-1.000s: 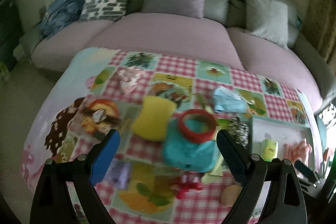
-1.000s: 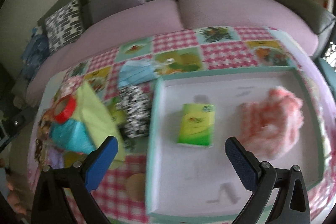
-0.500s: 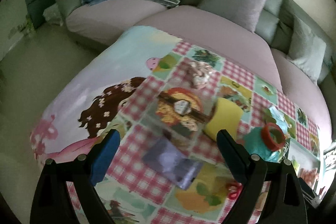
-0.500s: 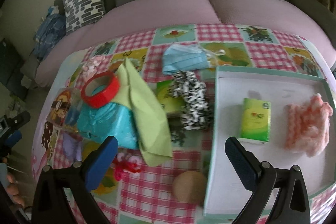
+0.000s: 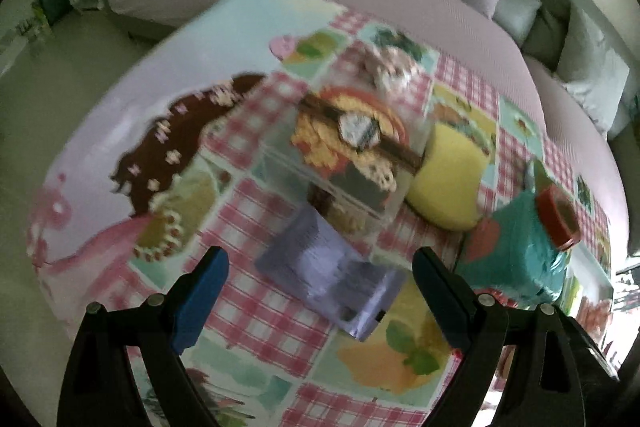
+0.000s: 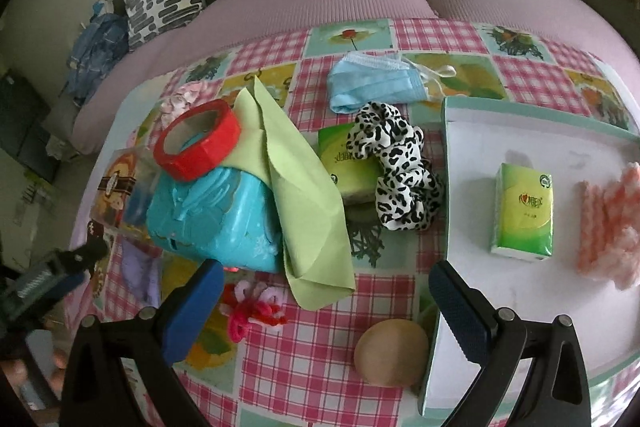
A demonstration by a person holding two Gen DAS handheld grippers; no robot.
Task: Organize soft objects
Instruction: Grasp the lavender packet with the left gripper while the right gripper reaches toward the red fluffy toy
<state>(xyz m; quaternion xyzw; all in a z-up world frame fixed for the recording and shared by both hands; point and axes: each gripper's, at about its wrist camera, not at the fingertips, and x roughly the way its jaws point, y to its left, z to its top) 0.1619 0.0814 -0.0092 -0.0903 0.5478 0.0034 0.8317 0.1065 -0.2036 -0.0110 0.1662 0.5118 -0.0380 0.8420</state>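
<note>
Left wrist: purple packet diagonal.

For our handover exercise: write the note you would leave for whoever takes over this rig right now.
Left gripper: open, empty, over the purple packet.
Right gripper: open, empty, above the tablecloth beside the tray.
Done: green tissue pack and pink fluffy cloth lie in the tray.
Left on the cloth: face mask, leopard scrunchie, green cloth, yellow sponge.
</note>
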